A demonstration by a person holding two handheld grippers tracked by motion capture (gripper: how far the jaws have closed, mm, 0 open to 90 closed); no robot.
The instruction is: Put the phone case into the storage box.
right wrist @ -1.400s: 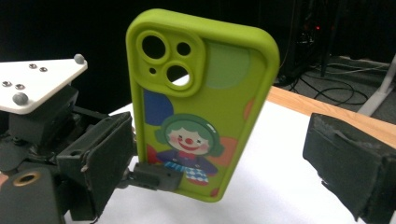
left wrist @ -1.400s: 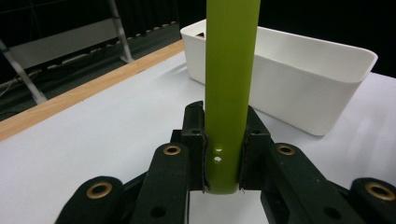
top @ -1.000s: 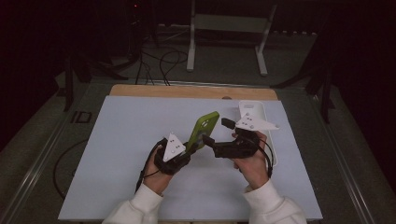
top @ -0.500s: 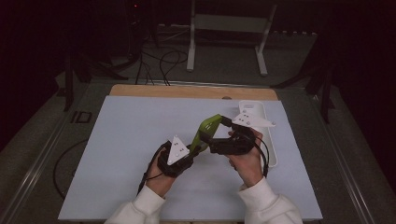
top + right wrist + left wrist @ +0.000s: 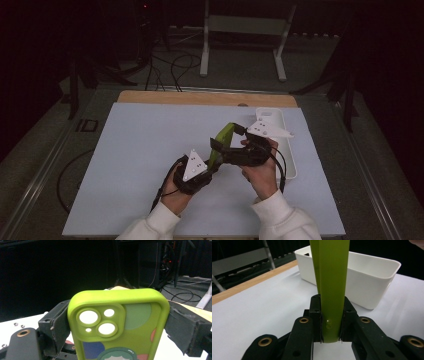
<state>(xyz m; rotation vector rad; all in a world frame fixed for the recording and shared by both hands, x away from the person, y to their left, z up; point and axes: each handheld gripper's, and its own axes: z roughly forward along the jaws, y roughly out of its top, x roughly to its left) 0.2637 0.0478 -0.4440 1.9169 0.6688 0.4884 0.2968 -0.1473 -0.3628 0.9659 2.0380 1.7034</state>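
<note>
A lime-green phone case is held above the white table top, tilted up toward the far right. My left gripper is shut on its lower end; in the left gripper view the case stands edge-on, pinched between the black jaws of that gripper. My right gripper comes in from the right and clamps the case by its two sides. The right gripper view shows the back of the case with its camera cut-outs and coloured print, and the pads of that gripper press on both edges.
A long white plastic bin stands on the table just right of the right hand, also seen as the bin behind the case. The table's wooden far edge runs behind. Beyond it are a metal stand and floor cables.
The right gripper has moved left and a little up onto the case and shut on it. The left gripper has kept its hold, and the case now stands slightly steeper.
</note>
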